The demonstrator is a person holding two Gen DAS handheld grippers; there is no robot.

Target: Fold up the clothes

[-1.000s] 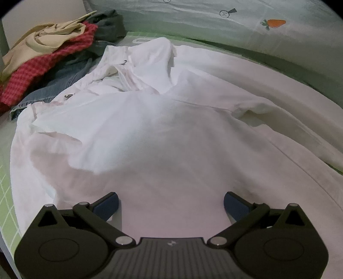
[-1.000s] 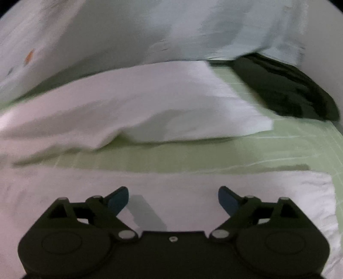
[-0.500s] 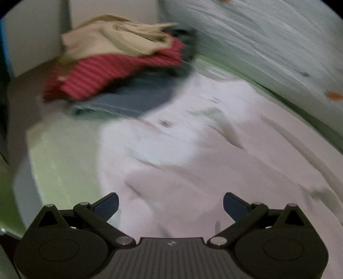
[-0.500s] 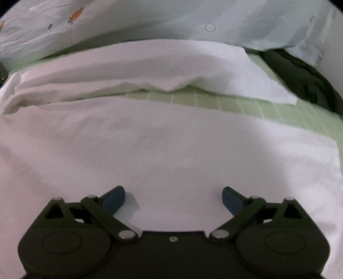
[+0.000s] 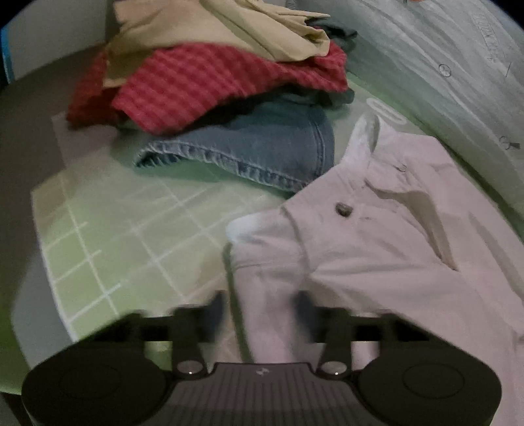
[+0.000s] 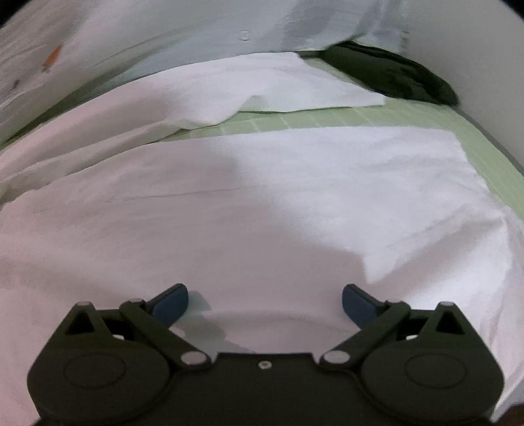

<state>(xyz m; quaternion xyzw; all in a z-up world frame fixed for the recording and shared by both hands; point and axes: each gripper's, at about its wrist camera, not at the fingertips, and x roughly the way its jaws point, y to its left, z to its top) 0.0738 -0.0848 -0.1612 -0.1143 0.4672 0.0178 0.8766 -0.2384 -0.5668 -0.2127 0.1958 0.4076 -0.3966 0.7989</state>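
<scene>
The white garment point(image 5: 376, 262) lies spread on the green checked sheet point(image 5: 108, 236); its button point(image 5: 343, 208) shows no readable writing. The left gripper point(image 5: 260, 311) is blurred, with its fingers partly apart around the garment's edge. The right gripper point(image 6: 264, 303) is wide open over the white cloth. Jeans point(image 5: 262, 147) lie beside the garment, under a red checked garment point(image 5: 213, 85).

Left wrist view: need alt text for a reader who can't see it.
A white shirt lies spread on a green gridded sheet, its near edge between the fingers of the blurred left claw. Behind it sits a pile: jeans under a red checked garment and a beige one.
</scene>
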